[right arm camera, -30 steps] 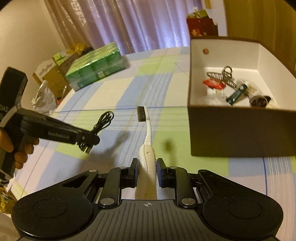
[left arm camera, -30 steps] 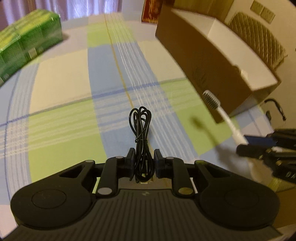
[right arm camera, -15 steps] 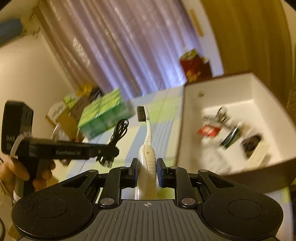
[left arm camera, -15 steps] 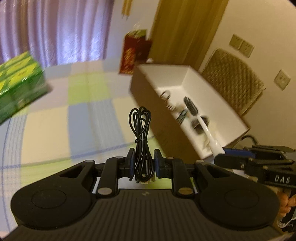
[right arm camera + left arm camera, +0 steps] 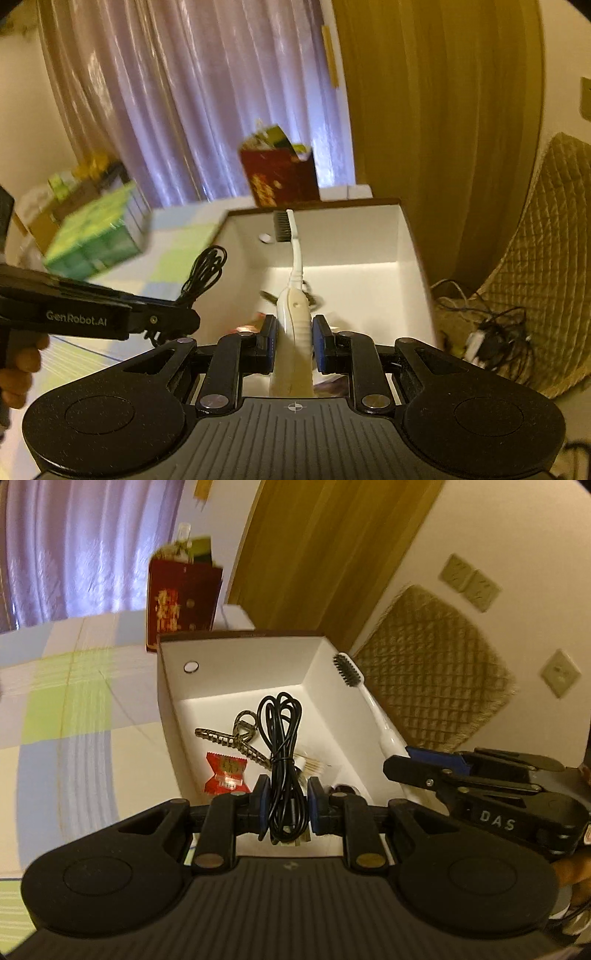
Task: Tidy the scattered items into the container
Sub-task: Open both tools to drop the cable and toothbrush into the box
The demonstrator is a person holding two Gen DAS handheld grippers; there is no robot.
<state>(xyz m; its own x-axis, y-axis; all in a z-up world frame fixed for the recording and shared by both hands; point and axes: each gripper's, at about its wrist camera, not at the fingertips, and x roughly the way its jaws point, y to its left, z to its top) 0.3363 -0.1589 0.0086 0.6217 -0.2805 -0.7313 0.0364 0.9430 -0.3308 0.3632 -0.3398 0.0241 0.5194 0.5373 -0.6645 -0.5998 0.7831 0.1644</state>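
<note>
My left gripper (image 5: 284, 805) is shut on a coiled black cable (image 5: 280, 738), held above the near end of the open white-lined cardboard box (image 5: 236, 672). My right gripper (image 5: 294, 343) is shut on a white electric toothbrush (image 5: 293, 306) with dark bristles, which points over the same box (image 5: 369, 236). In the left wrist view the toothbrush (image 5: 364, 701) slants in from the right over the box's right wall. The cable (image 5: 203, 273) also shows at the left of the right wrist view. A hair claw (image 5: 236, 738) and a red packet (image 5: 225, 771) lie inside the box.
The box stands on a checked tablecloth (image 5: 66, 716). A dark red gift bag (image 5: 181, 602) stands behind it, and a green carton (image 5: 96, 236) sits far left. A quilted chair (image 5: 436, 664) and tangled cords (image 5: 495, 332) lie to the right, off the table.
Both grippers have swung up and over the box, carrying the cable and the toothbrush. The box interior now fills the middle of both views.
</note>
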